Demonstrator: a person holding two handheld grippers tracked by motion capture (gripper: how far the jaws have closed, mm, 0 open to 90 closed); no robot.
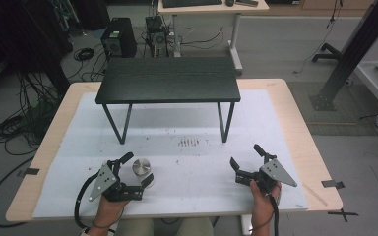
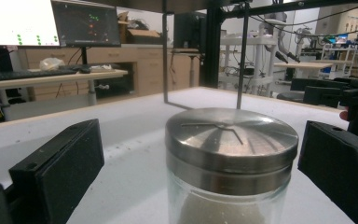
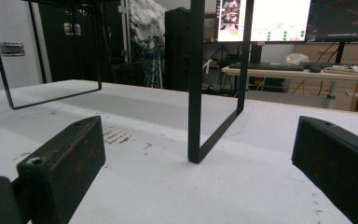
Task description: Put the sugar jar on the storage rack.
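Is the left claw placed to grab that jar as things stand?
Probably yes. The left claw is open with a jaw on each side of the jar, and nothing sits between them, so closing should catch it just below the metal lid.

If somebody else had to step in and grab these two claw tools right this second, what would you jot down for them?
Left gripper: open, jaws on either side of the glass jar with the steel lid, not yet closed on it.
Right gripper: open, holding nothing, low over the white mat, pointing toward the small black table.
Jar: upright on the mat, near the front left, lid on.
Done: left gripper lined up around the jar.
Left: probably close on the jar and lift it; nothing has been picked up yet.
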